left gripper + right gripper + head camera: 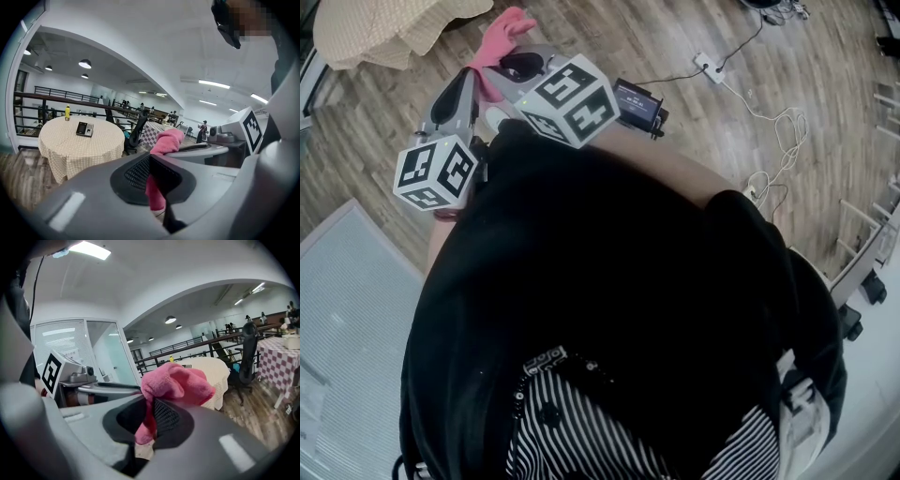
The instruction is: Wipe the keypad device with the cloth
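The keypad device (85,128), black with a small screen, lies on a round table with a beige checked cover (70,150), far ahead of me. A pink cloth (500,39) is bunched between both grippers, held high near my chest. In the right gripper view the cloth (176,385) bulges over the right gripper (149,420), whose jaws are shut on it. The left gripper (157,180) is shut on a hanging strip of the cloth (165,141). In the head view the left gripper (473,80) and right gripper (511,67) meet tip to tip at the cloth.
A corner of the table (384,28) shows at top left of the head view. A power strip with cables (709,67) lies on the wood floor. A yellow bottle (67,112) stands on the table; an office chair (137,131) and a checked table stand beyond. A small black screen box (637,104) sits by the right cube.
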